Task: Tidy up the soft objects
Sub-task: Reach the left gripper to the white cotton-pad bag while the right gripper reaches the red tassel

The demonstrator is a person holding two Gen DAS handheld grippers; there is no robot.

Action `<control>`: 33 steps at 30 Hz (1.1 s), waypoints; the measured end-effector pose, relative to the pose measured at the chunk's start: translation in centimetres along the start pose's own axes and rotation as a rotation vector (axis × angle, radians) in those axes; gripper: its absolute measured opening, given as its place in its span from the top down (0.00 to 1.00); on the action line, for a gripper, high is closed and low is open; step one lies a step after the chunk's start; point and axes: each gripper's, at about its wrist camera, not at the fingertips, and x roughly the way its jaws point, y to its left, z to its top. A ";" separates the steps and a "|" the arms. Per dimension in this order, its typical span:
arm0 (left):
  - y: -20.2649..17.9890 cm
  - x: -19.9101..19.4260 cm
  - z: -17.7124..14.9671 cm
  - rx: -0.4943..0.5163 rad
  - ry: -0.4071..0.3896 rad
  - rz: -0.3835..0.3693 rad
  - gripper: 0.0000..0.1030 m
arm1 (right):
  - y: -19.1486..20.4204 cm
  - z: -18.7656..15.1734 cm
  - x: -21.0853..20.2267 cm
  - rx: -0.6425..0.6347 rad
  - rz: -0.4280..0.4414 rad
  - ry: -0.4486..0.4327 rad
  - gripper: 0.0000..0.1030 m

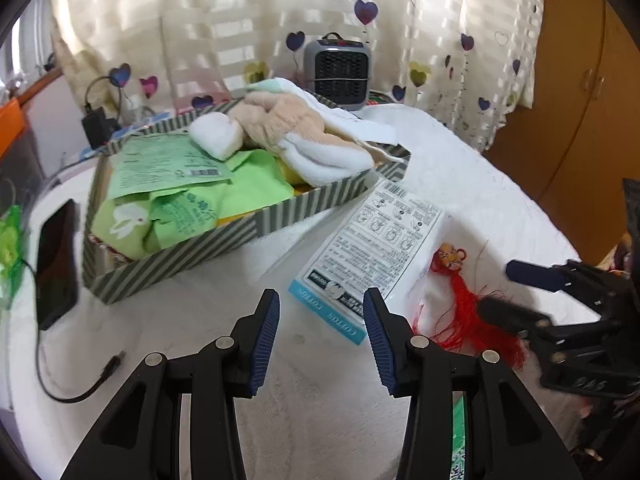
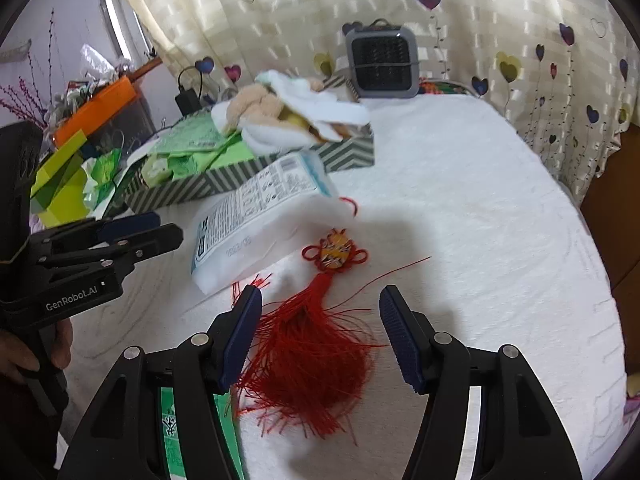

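Observation:
A striped box [image 1: 200,248] on the white table holds green packets, a beige plush toy [image 1: 280,120] and white cloth; it also shows in the right wrist view [image 2: 224,184]. A white cotton-pad pack [image 1: 372,240] lies in front of the box, also seen from the right wrist [image 2: 256,224]. A red tassel charm [image 2: 316,340] lies beside it, also in the left wrist view [image 1: 460,304]. My left gripper [image 1: 322,336] is open and empty just short of the pack. My right gripper [image 2: 320,336] is open, its fingers either side of the tassel.
A grey fan heater [image 1: 338,74] stands at the back by the curtain. A black phone [image 1: 56,264] with a cable lies left of the box. A green packet [image 2: 188,432] lies under my right gripper. Orange and green clutter [image 2: 80,136] is at the left.

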 end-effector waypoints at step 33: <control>-2.9 4.8 0.3 0.233 0.117 -0.031 0.40 | -1.1 0.6 3.1 -0.038 -0.142 0.086 0.63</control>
